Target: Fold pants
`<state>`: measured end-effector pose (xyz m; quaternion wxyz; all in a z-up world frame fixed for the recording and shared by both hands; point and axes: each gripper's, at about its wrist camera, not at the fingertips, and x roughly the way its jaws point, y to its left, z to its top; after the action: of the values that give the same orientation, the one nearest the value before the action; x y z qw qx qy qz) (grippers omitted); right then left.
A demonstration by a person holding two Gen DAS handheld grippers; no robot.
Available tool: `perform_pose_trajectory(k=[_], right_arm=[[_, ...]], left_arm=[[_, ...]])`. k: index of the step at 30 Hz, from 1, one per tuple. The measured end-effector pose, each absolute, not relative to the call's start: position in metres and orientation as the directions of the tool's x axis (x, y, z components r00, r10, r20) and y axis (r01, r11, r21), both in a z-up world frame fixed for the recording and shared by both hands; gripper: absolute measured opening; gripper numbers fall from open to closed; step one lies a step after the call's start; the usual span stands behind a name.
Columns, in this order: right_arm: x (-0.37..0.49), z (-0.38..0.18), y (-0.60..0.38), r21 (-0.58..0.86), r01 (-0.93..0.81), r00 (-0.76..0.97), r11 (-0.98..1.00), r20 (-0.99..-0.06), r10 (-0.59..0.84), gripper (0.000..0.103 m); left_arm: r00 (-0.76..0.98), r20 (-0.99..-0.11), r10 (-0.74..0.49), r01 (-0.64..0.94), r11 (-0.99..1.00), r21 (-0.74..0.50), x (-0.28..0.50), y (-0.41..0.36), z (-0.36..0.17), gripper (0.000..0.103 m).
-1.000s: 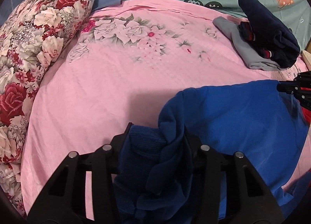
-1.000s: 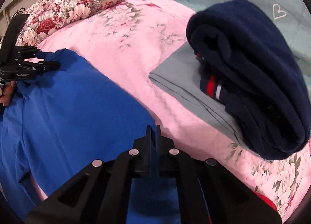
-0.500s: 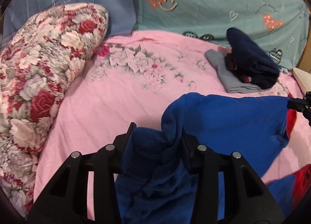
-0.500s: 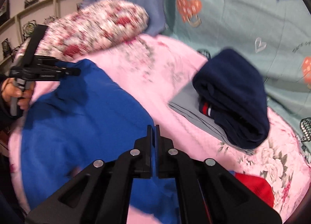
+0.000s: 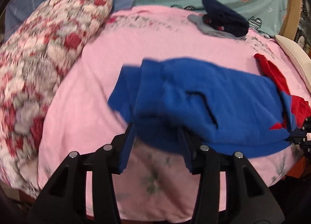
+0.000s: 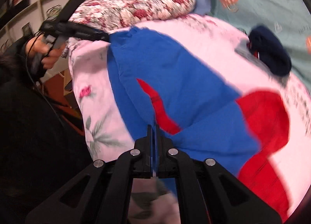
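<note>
Blue pants [image 5: 204, 97] lie stretched across the pink floral bedsheet [image 5: 93, 80], held at both ends. My left gripper [image 5: 155, 132] has a bunch of the blue fabric between its fingers, and its jaws are opening a little. In the right wrist view the left gripper [image 6: 106, 37] grips one corner of the pants [image 6: 175, 64]. My right gripper [image 6: 153, 126] is shut on the near edge of the cloth; in the left wrist view the right gripper [image 5: 299, 134] shows at the right border. A red strip [image 6: 155, 103] shows by the fold.
A red garment [image 5: 276, 76] lies partly under the pants' right end. A folded navy garment [image 5: 223, 16] sits on a grey one [image 5: 211, 27] at the back. A floral pillow [image 5: 48, 49] fills the left. A person's hand [image 6: 46, 53] holds the left gripper beyond the bed's edge.
Both grippers have drawn back toward the near bed edge with the pants, which now lie spread between them. The red garment has come into view. The folded pile looks farther off.
</note>
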<state>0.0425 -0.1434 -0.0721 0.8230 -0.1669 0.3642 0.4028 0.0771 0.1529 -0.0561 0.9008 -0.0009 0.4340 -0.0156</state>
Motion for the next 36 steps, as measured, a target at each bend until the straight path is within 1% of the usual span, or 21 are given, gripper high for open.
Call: perform_pose_trajectory(k=[1,2,3,4,5,7,9,13,16,17,18,19,20,21,22,25,27,29,33,36], right_arm=[[0.042,-0.074,-0.144,0.037,-0.772,0.412,0.634,-0.73,0.545,0.002],[0.043,-0.074,-0.144,0.044,-0.76,0.424,0.649,-0.722,0.546,0.003],[0.041,-0.072,-0.144,0.047,-0.752,0.437,0.657,-0.712,0.55,0.004],[0.04,-0.07,-0.143,0.041,-0.748,0.446,0.662,-0.707,0.549,0.005],[0.037,-0.069,-0.141,0.028,-0.745,0.457,0.666,-0.706,0.541,0.005],[0.035,-0.069,-0.137,-0.005,-0.741,0.478,0.671,-0.707,0.522,0.005],[0.035,-0.07,-0.137,-0.01,-0.734,0.486,0.679,-0.706,0.516,0.004],[0.032,-0.073,-0.142,0.007,-0.712,0.501,0.702,-0.695,0.516,0.004],[0.032,-0.075,-0.144,0.024,-0.702,0.503,0.712,-0.691,0.519,0.005],[0.032,-0.077,-0.145,0.03,-0.699,0.502,0.714,-0.691,0.521,0.004],[0.033,-0.078,-0.144,0.033,-0.697,0.502,0.716,-0.691,0.52,0.004],[0.033,-0.079,-0.144,0.034,-0.696,0.501,0.717,-0.692,0.519,0.004],[0.033,-0.079,-0.143,0.03,-0.695,0.502,0.719,-0.695,0.515,0.002],[0.033,-0.078,-0.142,0.025,-0.69,0.511,0.723,-0.691,0.511,0.002],[0.033,-0.076,-0.143,0.031,-0.685,0.517,0.727,-0.683,0.517,0.002],[0.032,-0.063,-0.144,0.033,-0.681,0.543,0.732,-0.648,0.535,0.001],[0.033,-0.059,-0.143,0.033,-0.685,0.541,0.728,-0.647,0.538,0.001],[0.036,-0.061,-0.137,0.033,-0.689,0.529,0.724,-0.659,0.534,0.001],[0.041,-0.068,-0.125,0.055,-0.685,0.51,0.726,-0.676,0.532,0.001],[0.038,-0.052,-0.121,0.093,-0.695,0.509,0.713,-0.636,0.579,0.001]], left_arm=[[0.623,-0.781,-0.029,0.019,1.0,-0.022,0.072,0.154,-0.058,0.049],[0.631,-0.775,-0.028,0.013,1.0,-0.025,0.068,0.155,-0.057,0.059],[0.649,-0.761,-0.026,0.01,1.0,-0.026,0.063,0.155,-0.053,0.066],[0.664,-0.747,-0.02,0.007,1.0,-0.021,0.062,0.155,-0.049,0.076],[0.681,-0.732,-0.019,0.009,1.0,-0.018,0.06,0.153,-0.044,0.08],[0.693,-0.719,-0.049,0.024,0.999,-0.045,0.065,0.15,-0.039,0.081],[0.69,-0.718,-0.092,0.028,0.995,-0.1,0.073,0.149,-0.037,0.084],[0.625,-0.746,-0.23,0.006,0.957,-0.29,0.088,0.154,-0.05,0.084],[0.581,-0.746,-0.325,-0.034,0.906,-0.421,0.097,0.16,-0.066,0.083],[0.579,-0.739,-0.344,-0.064,0.885,-0.461,0.101,0.164,-0.072,0.078],[0.586,-0.731,-0.35,-0.085,0.87,-0.486,0.104,0.167,-0.076,0.069],[0.589,-0.726,-0.356,-0.11,0.854,-0.508,0.108,0.171,-0.08,0.037],[0.583,-0.713,-0.39,-0.12,0.827,-0.55,0.113,0.175,-0.084,0.018],[0.582,-0.697,-0.419,-0.121,0.803,-0.583,0.116,0.178,-0.086,0.014],[0.583,-0.69,-0.43,-0.122,0.793,-0.597,0.118,0.18,-0.085,0.01],[0.634,-0.661,-0.403,-0.094,0.808,-0.582,0.113,0.182,-0.061,0.009],[0.666,-0.638,-0.386,-0.066,0.822,-0.566,0.109,0.184,-0.042,0.01],[0.667,-0.647,-0.369,-0.058,0.841,-0.539,0.111,0.185,-0.035,0.01],[0.641,-0.685,-0.346,-0.089,0.853,-0.514,0.123,0.195,-0.047,0.008],[0.696,-0.647,-0.311,-0.07,0.867,-0.493,0.114,0.2,-0.029,0.008]])
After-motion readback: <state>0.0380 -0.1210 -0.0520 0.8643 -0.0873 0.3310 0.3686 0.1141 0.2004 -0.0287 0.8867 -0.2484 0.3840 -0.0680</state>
